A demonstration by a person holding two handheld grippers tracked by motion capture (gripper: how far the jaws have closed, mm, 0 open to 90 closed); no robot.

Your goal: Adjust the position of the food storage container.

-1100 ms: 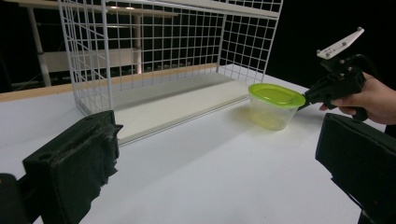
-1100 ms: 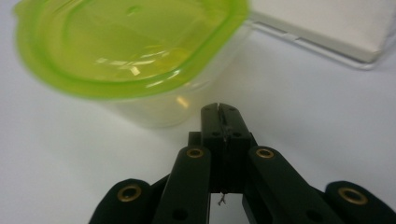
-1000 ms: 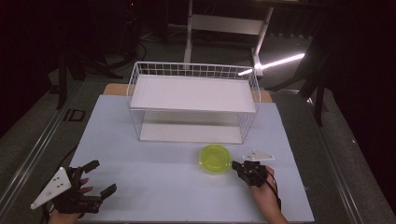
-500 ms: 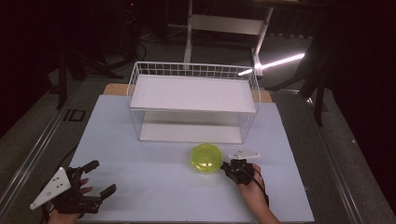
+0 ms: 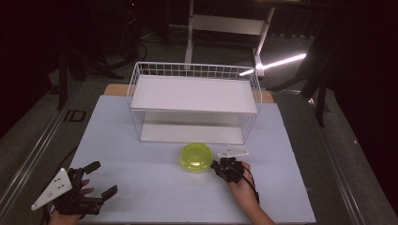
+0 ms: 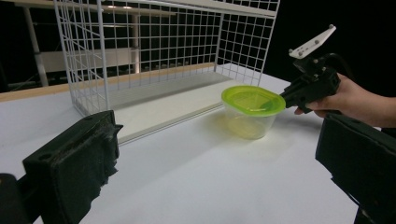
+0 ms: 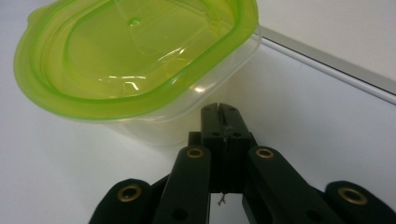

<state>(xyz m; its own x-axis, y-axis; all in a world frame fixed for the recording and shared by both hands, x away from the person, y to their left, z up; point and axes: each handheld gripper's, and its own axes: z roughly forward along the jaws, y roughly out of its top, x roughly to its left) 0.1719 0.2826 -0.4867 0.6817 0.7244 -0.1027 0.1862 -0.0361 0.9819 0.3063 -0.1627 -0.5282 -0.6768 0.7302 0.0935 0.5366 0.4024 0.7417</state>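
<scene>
Apparently pushed toward the wire rack (image 5: 195, 101) by the closed right tool (image 5: 224, 167): lidded container (image 5: 196, 157); left tool (image 5: 96, 180) wide, idle.

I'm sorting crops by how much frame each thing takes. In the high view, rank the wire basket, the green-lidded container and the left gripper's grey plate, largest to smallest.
1. wire basket, by far.
2. green-lidded container.
3. grey plate, close to the container's size and nearer the camera, so that order is unsure.
</scene>
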